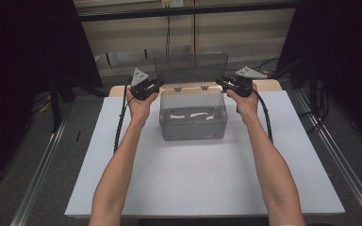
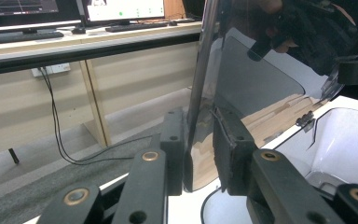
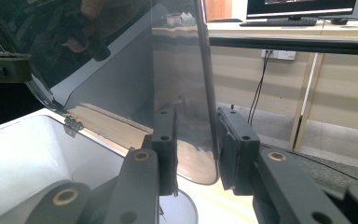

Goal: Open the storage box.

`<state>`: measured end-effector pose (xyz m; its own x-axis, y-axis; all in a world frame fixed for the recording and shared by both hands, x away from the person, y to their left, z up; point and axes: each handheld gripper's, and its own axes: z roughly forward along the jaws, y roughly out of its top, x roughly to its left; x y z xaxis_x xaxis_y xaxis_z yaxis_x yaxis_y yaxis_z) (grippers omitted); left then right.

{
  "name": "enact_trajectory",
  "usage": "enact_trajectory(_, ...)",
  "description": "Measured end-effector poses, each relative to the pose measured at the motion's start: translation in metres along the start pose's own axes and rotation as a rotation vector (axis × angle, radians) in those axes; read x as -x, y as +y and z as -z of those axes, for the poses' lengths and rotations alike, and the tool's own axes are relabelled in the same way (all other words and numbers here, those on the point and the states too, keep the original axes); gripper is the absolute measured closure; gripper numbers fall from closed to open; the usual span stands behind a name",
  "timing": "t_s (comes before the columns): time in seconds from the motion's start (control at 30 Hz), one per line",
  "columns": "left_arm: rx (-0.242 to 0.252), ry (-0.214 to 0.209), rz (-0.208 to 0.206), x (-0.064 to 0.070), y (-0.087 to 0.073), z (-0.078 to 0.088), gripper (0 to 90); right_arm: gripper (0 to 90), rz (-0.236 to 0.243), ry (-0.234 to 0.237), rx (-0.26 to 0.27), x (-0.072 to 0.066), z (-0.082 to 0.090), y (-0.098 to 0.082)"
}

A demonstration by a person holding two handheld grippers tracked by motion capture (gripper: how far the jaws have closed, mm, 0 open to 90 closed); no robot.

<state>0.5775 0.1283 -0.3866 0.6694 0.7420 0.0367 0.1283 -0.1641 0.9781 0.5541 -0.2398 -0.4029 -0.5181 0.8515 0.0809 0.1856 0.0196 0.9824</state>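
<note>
Holding the clear lid (image 1: 191,66) upright at the far side of the table (image 1: 122,188), I am gripping it by both side edges so it stays balanced on its hinges (image 1: 191,87) and does not swing. My left gripper (image 1: 150,87) is nipping the lid's left edge; in the left gripper view the jaws are sitting narrow with the edge (image 2: 196,107) running up between the pads, which are pressing on it or very nearly so. My right gripper (image 1: 227,84) is mirroring that on the right edge (image 3: 205,93), jaws narrow and closing around the plastic. The lid is standing behind the clear box (image 1: 193,115), which is resting mid-table between my hands with something pale lying inside. Pinching both edges, I judge, is keeping the thin panel from twisting.
</note>
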Motion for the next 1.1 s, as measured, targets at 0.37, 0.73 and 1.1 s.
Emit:
enact_trajectory(0.37, -0.034, 0.002, 0.012, -0.003, -0.006, -0.004, 74.9, 70.9, 0.006, 0.005, -0.005, 0.002, -0.002, 0.002)
enact_trajectory(0.73, -0.035, 0.003, 0.030, -0.004, -0.009, -0.008, 73.5, 71.9, 0.001, -0.002, -0.011, 0.003, -0.005, 0.004)
enact_trajectory(1.1, -0.050, 0.000, 0.021, -0.008, -0.010, -0.011, 75.1, 72.2, -0.024, 0.003, 0.006, 0.006, -0.007, 0.002)
